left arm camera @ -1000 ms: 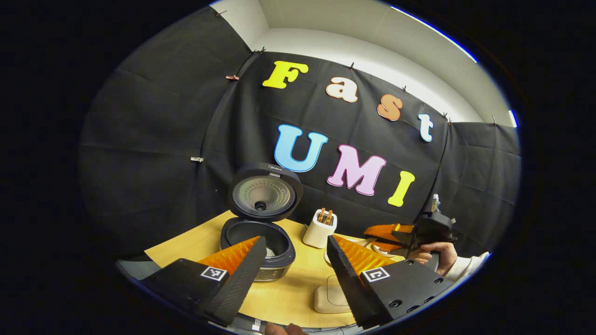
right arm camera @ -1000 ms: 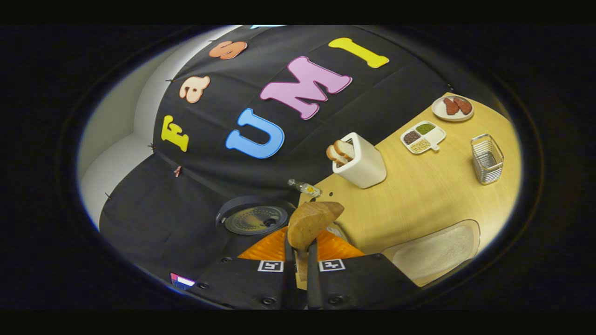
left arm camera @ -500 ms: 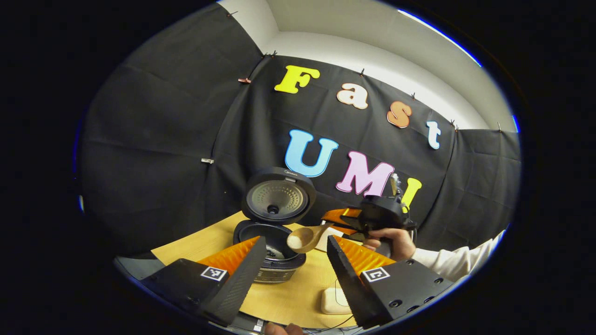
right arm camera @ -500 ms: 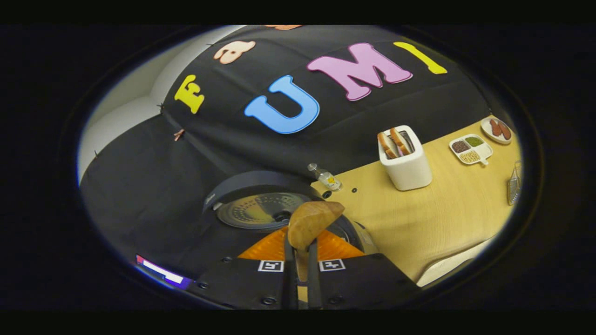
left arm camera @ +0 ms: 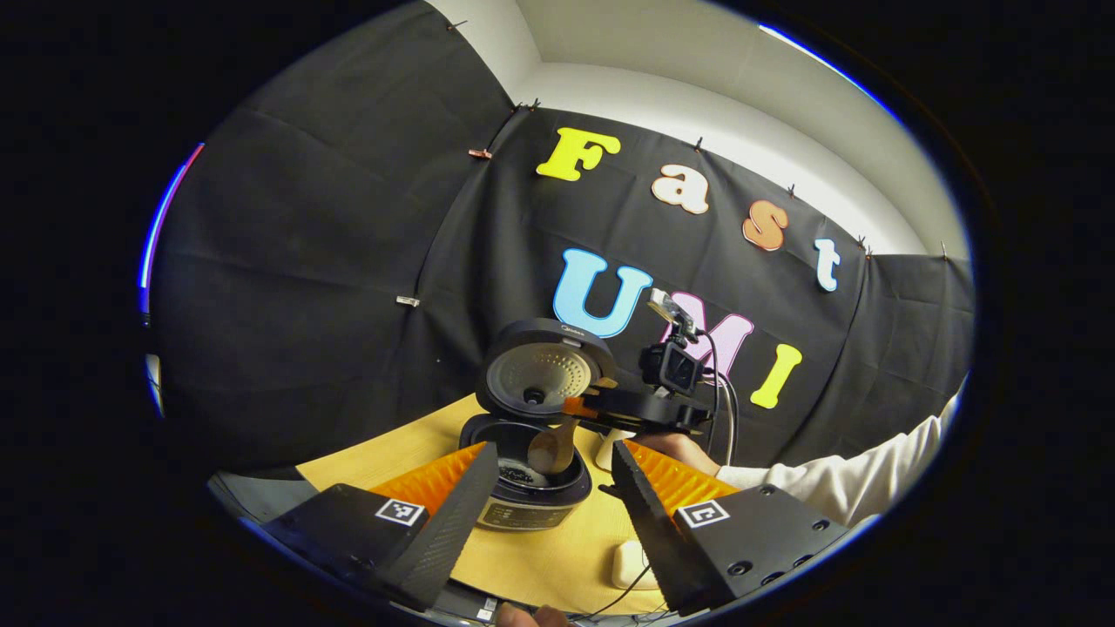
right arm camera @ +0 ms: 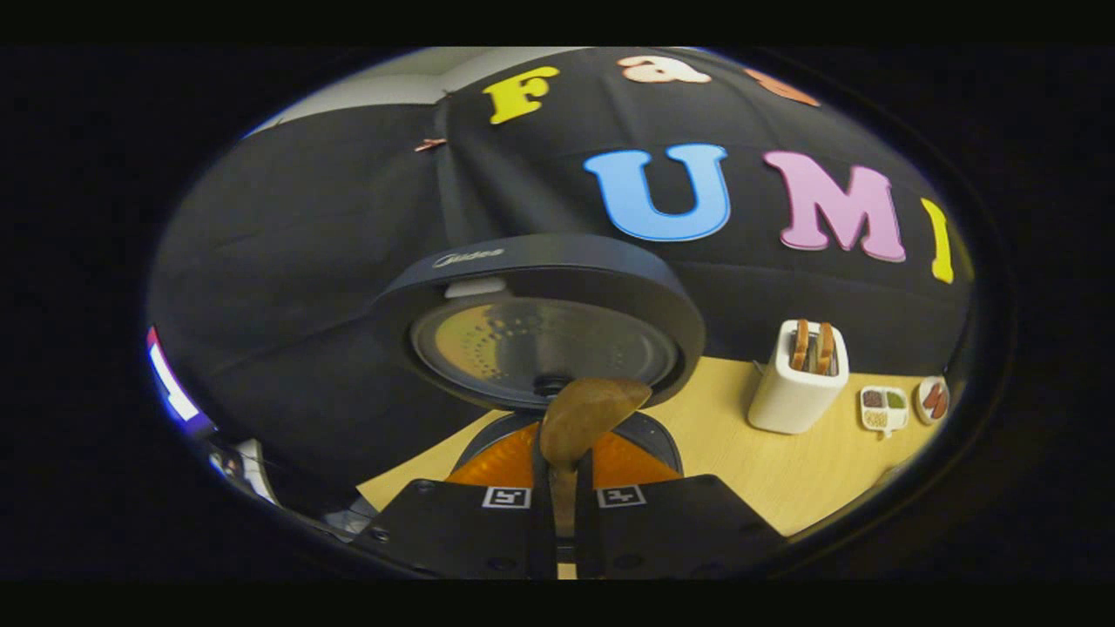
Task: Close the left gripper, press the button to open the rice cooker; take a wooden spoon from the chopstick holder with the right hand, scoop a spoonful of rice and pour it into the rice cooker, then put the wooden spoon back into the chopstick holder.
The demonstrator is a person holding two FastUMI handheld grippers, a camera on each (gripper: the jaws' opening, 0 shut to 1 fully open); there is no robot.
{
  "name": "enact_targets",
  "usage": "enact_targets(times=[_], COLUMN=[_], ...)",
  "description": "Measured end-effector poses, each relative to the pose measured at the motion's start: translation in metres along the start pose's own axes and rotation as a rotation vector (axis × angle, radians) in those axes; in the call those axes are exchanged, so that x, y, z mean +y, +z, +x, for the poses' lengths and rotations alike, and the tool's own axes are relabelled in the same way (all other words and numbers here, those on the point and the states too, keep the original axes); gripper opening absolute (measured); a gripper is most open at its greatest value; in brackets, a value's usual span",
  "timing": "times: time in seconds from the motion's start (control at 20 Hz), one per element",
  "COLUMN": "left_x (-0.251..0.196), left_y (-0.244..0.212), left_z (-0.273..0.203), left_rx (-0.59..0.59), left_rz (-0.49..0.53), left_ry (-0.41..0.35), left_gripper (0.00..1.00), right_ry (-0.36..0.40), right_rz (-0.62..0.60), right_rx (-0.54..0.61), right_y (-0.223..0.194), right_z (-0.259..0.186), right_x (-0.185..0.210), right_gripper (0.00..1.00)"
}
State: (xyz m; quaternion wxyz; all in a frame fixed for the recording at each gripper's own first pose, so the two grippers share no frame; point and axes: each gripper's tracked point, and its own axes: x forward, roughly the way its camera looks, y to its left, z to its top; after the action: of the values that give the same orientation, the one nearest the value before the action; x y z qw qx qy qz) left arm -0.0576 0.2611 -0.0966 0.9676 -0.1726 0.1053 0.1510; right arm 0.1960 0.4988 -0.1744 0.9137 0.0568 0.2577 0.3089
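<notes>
The right gripper (right arm camera: 562, 488), clamped on the handle of the wooden spoon (right arm camera: 585, 416), holds the spoon's bowl over the open rice cooker (left arm camera: 531, 475), which stands near the tabletop's (left arm camera: 540, 557) back-left corner with its lid (right arm camera: 540, 322) raised upright behind the pot. In the left gripper view, the spoon bowl tips down into the pot's mouth while a hand (left arm camera: 679, 448) in a white sleeve (left arm camera: 836, 483) carries that gripper. The left gripper (left arm camera: 549, 496) hangs released near the tabletop's front edge, its fingers spread wide apart. A white toaster (right arm camera: 797, 379) with two slices stands along the back edge, right of the cooker.
</notes>
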Motion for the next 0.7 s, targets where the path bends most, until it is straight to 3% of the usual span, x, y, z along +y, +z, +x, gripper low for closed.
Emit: enact_targets(times=[0.15,0.2,0.45,0.5,0.6,0.7], left_x=[0.003,0.004,0.007,0.008,0.007,0.006], left_y=[0.002,0.002,0.003,0.003,0.003,0.003], left_z=[0.001,0.001,-0.001,-0.001,0.000,0.000], left_rx=[-0.004,-0.008,-0.010,-0.010,-0.011,-0.012], left_rz=[0.000,0.001,-0.002,-0.002,-0.001,0.002], left_ry=[0.002,0.004,0.008,0.009,0.010,0.009], left_gripper=[0.90,0.90,0.90,0.90,0.90,0.90], right_ry=[0.017,0.025,0.029,0.025,-0.002,0.002], right_rz=[-0.191,-0.237,-0.430,-0.463,-0.544,-0.594], right_rx=[-0.006,-0.007,-0.055,-0.064,-0.107,-0.130], right_y=[-0.006,-0.010,-0.010,-0.011,-0.006,-0.005], right_z=[0.001,0.002,-0.005,-0.006,-0.015,-0.022], right_x=[0.015,0.021,0.034,0.035,0.033,0.037], right_gripper=[0.13,0.08,0.07,0.17,0.08,0.13])
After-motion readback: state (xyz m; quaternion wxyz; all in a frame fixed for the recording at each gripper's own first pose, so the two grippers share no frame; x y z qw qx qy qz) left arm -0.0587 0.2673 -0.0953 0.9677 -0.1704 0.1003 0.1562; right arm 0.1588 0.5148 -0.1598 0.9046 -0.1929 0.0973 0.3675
